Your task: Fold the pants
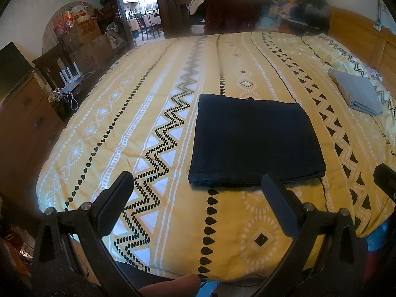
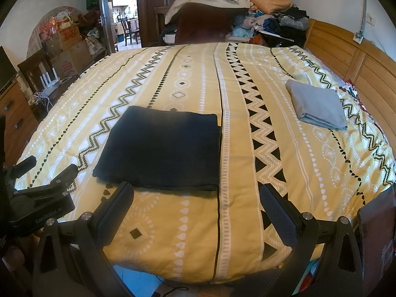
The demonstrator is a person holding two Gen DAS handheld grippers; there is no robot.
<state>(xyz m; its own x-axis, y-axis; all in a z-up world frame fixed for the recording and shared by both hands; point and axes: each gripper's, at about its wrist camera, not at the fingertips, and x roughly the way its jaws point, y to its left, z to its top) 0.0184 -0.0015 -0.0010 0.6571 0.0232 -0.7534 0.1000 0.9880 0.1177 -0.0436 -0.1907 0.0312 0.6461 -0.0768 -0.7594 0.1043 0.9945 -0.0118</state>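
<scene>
Dark pants [image 1: 256, 141], folded into a flat rectangle, lie on the yellow patterned bedspread [image 1: 153, 113], at 12 o'clock from both grippers. The left gripper [image 1: 198, 185] and right gripper [image 2: 196, 193] hover with jaws spread, holding nothing. A folded grey cloth [image 2: 318, 104] lies well apart at 2 o'clock.

Dark pants [image 1: 256, 139], folded flat on bed [image 1: 148, 123]
</scene>
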